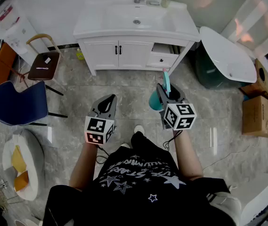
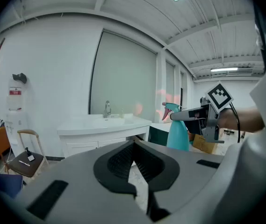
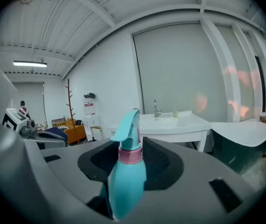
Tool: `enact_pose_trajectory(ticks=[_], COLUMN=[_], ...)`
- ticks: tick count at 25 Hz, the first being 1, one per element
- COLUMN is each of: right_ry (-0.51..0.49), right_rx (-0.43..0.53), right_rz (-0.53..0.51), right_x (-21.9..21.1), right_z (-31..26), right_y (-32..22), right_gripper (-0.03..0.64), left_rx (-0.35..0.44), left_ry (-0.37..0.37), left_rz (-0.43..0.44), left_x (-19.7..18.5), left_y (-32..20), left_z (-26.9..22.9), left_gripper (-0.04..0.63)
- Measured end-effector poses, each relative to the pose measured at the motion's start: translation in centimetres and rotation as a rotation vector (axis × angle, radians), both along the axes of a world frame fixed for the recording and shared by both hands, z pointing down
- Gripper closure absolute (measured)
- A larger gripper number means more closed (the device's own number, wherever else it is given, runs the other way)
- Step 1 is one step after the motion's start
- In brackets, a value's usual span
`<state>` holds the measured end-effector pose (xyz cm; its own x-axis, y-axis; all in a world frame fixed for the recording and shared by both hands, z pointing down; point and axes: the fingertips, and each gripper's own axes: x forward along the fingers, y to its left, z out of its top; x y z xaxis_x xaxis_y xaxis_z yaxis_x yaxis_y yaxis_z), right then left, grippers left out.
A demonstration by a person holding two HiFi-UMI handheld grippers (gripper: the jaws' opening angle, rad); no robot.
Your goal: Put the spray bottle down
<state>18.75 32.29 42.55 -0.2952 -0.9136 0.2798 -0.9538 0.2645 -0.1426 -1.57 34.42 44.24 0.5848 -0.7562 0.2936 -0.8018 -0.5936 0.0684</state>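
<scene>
My right gripper (image 1: 163, 91) pinches the bottle (image 3: 128, 171) by its neck; my left gripper (image 2: 133, 164) is pressed together, empty. I should keep it upright and let go only once its base rests firmly.

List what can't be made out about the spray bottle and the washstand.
- Spray bottle base: right gripper view, sunk into the right tongs; left gripper view, hidden behind the left tongs.
- Small bottle on the washstand: head view, too small to identify.
- Open drawer contents: head view, too dark inside.
</scene>
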Motion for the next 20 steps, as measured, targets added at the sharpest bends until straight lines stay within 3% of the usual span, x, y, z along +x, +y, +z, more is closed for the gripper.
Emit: enact_pose_trajectory(ticks=[6, 14, 20], right_ry=[0.006, 0.015, 0.001], right_rx=[-0.003, -0.048, -0.021], right_rz=[-0.02, -0.036, -0.025], right_x=[-0.8, -2.2, -2.8], right_z=[0.0, 2.0, 1.8], right_y=[0.3, 1.4, 1.2], right_gripper=[0.456, 0.456, 0.454], left_rx=[-0.013, -0.087, -0.059], left_ry=[0.003, -0.009, -0.014], left_rz=[-0.018, -0.059, -0.07], left_x=[-0.5, -3.0, -4.1], left_y=[0.6, 2.6, 2.6], left_z=[0.4, 3.2, 2.5], left_gripper=[0.581, 0.581, 0.58])
